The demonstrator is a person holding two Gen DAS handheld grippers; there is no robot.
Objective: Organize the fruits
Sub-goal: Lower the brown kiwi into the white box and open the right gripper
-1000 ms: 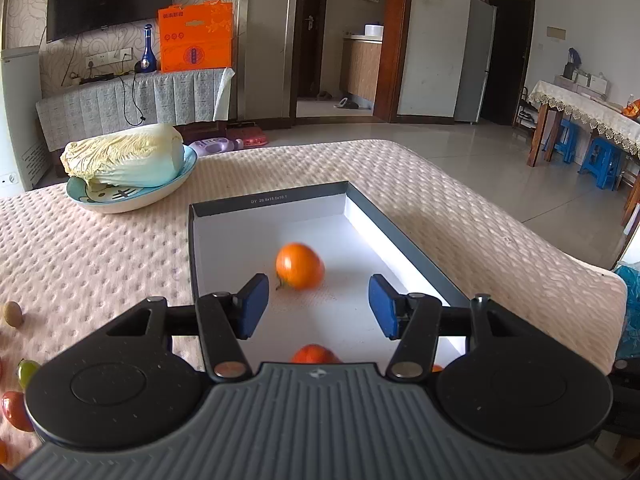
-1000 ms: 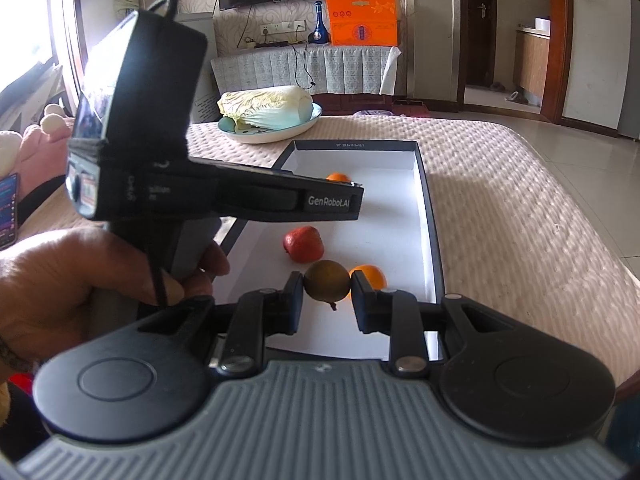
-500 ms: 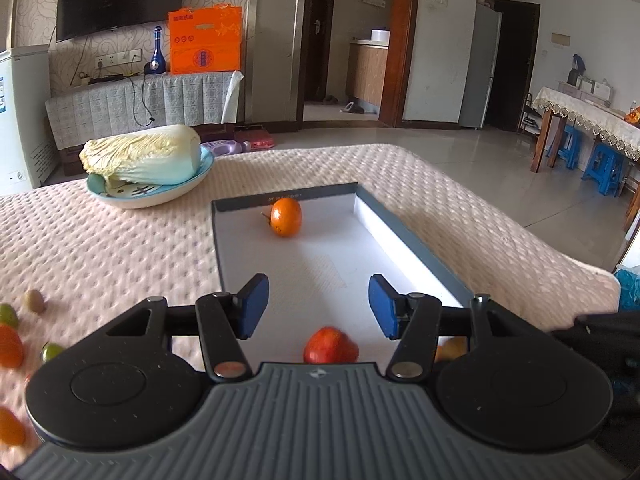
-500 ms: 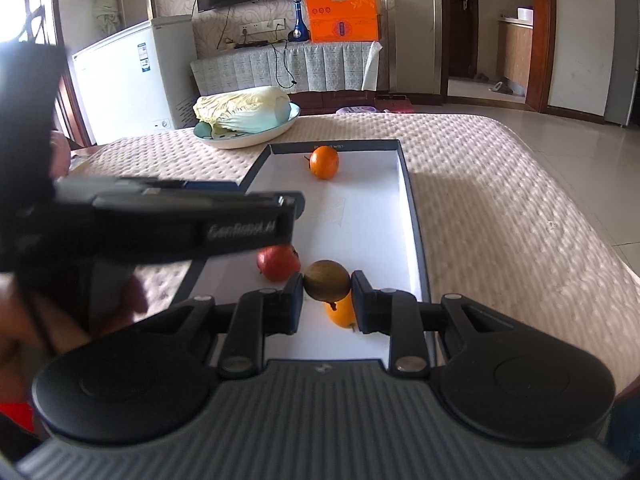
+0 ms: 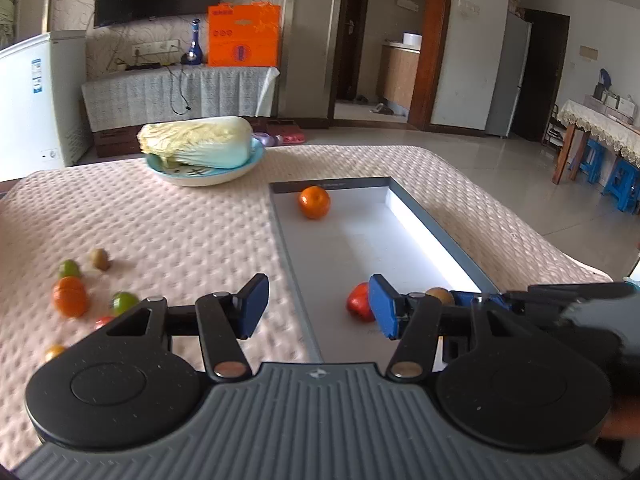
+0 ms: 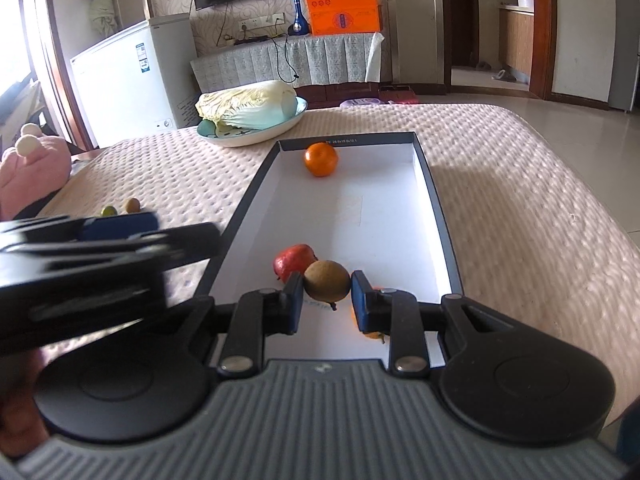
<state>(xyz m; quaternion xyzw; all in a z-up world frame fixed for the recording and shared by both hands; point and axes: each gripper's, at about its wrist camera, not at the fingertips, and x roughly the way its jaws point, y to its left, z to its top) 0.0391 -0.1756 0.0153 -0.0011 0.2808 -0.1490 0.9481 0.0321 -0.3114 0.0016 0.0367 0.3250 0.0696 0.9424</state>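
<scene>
A shallow dark-rimmed box lies on the padded table. An orange sits at its far end, a red fruit near its front. My right gripper is shut on a brown kiwi, held just above the box's near end, with an orange fruit partly hidden under its right finger. My left gripper is open and empty over the box's left rim. Several loose fruits lie on the table to the left.
A bowl with a napa cabbage stands behind the box to the left. A pink plush toy lies at the table's far left edge. The table's right edge drops to the tiled floor.
My left gripper has swung left, off the box centre, bringing the loose fruits into view. The orange rolled to the box's far end. My right gripper keeps the kiwi and has moved little.
</scene>
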